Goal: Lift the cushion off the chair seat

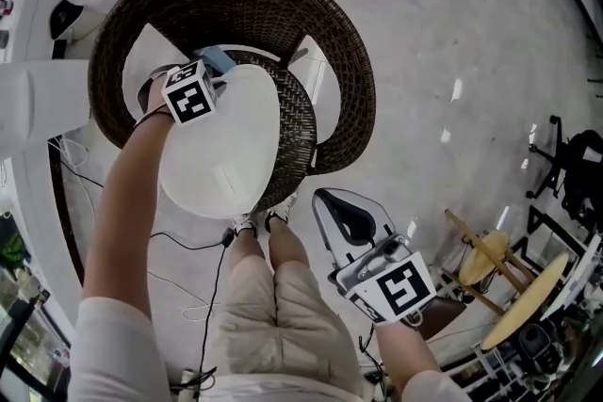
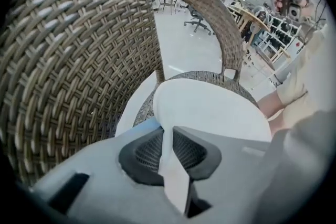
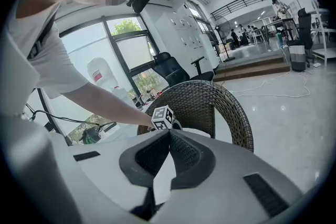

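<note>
A round white cushion (image 1: 221,146) lies on the seat of a brown wicker chair (image 1: 311,33), its near edge hanging over the seat front. My left gripper (image 1: 226,71) points steeply down at the cushion's back edge, near the chair back. In the left gripper view its jaws (image 2: 167,136) are shut on a fold of the cushion (image 2: 210,107), with the wicker back (image 2: 79,60) curving close on the left. My right gripper (image 1: 344,217) hovers over the floor to the right of the chair, shut and empty. Its view (image 3: 169,134) looks towards the chair (image 3: 210,97).
The person's legs (image 1: 273,287) stand just in front of the chair. A white desk (image 1: 38,99) and a black cable (image 1: 188,245) lie to the left. Round wooden stools (image 1: 490,259) and an office chair (image 1: 575,160) stand at the right.
</note>
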A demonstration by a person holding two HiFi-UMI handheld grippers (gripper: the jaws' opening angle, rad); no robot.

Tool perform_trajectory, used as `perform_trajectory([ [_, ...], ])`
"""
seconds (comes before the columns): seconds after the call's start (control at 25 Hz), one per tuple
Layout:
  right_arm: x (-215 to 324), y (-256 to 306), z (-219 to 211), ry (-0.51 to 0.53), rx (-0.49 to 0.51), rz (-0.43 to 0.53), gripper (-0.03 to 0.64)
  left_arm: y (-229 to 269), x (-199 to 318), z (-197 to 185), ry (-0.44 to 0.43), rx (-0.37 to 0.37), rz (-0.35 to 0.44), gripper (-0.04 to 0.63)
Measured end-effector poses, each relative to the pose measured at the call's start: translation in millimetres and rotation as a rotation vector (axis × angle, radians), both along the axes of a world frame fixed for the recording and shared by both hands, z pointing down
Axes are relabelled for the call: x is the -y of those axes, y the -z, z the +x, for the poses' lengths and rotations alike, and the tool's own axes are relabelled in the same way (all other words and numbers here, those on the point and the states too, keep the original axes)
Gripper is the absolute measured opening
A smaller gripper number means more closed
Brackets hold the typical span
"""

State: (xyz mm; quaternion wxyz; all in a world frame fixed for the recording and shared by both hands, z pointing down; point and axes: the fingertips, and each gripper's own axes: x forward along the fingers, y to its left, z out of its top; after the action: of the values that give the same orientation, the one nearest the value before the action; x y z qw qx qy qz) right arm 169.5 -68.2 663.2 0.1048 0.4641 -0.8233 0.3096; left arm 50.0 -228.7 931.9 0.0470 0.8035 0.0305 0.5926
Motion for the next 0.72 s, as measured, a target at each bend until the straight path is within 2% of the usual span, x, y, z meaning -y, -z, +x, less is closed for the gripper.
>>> perform_trajectory([
  [0.2, -0.9, 30.5, -16.8, 0.016, -0.010, 0.035, 0.002, 35.0, -3.3, -14.6, 0.096, -0.055, 0.030, 0.049],
  [0.4, -6.5, 69.8, -33.6, 0.040, -0.033, 0.071, 0.002, 77.0, -13.7, -21.0, 0.130, -0.089, 0.063, 0.047],
  [0.52, -12.4, 91.2, -46.0, 0.055, -0.043, 0.080, 0.002, 104.0, -26.2, -26.4, 0.186, -0.124, 0.075, 0.044],
  [0.72, -16.3, 133.9, -77.6, 0.085, -0.036, 0.123, 0.002, 145.8, -54.4, -53.7, 0.278, -0.154, 0.117, 0.044],
])
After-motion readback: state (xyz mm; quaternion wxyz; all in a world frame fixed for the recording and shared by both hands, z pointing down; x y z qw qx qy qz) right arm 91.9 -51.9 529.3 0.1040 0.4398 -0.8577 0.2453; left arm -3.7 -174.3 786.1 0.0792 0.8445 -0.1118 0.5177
